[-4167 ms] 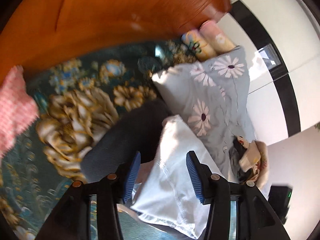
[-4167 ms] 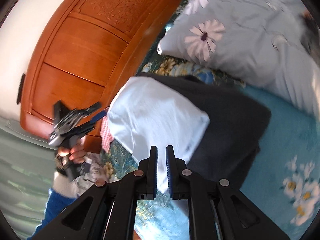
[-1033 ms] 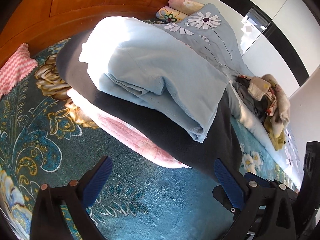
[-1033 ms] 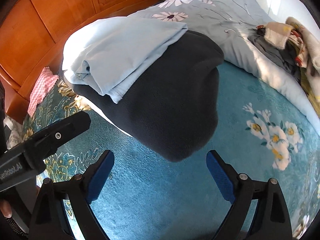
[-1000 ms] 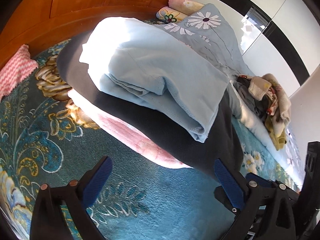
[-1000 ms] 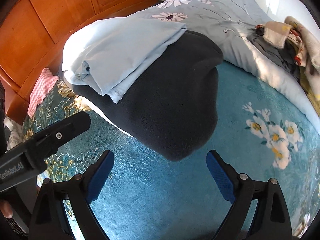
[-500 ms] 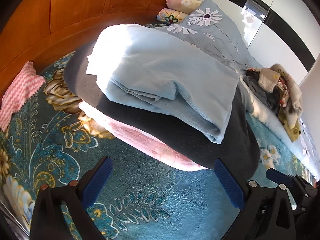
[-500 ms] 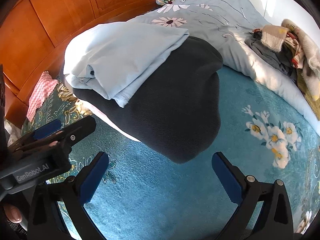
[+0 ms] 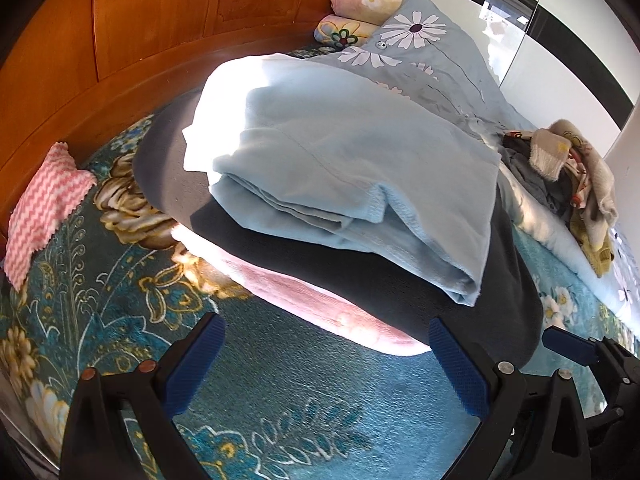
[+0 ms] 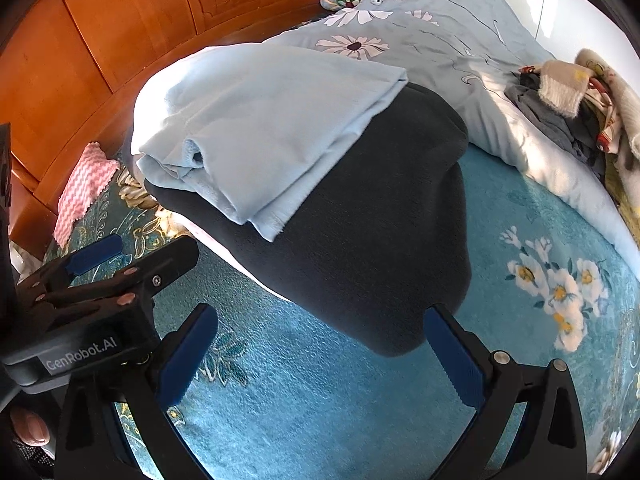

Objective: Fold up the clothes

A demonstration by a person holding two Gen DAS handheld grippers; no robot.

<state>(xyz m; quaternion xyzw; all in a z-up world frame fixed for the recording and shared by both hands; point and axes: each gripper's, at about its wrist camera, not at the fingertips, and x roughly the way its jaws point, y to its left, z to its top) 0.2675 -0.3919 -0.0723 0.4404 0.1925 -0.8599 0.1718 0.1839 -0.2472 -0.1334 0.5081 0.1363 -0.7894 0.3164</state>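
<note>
A folded light blue garment (image 9: 340,160) (image 10: 260,120) lies on top of a folded dark grey garment (image 9: 400,284) (image 10: 372,240), which rests on a folded pink one (image 9: 328,304). The stack sits on a teal floral bedspread (image 9: 280,400) (image 10: 320,400). My left gripper (image 9: 324,360) is open, short of the stack's near edge, holding nothing. My right gripper (image 10: 320,352) is open too, just before the dark garment's near corner. The left gripper (image 10: 100,280) also shows at the left of the right wrist view.
A wooden headboard (image 9: 160,20) (image 10: 100,20) runs along the back. A pink zigzag cloth (image 9: 44,204) (image 10: 84,188) lies at the left. A daisy-print grey quilt (image 9: 432,52) (image 10: 440,32) and a heap of unfolded clothes (image 9: 568,184) (image 10: 580,100) lie to the right.
Both grippers have opened and drawn back from the stack over the last seconds; the light blue garment now lies folded on top. In the last second the views pulled back slightly.
</note>
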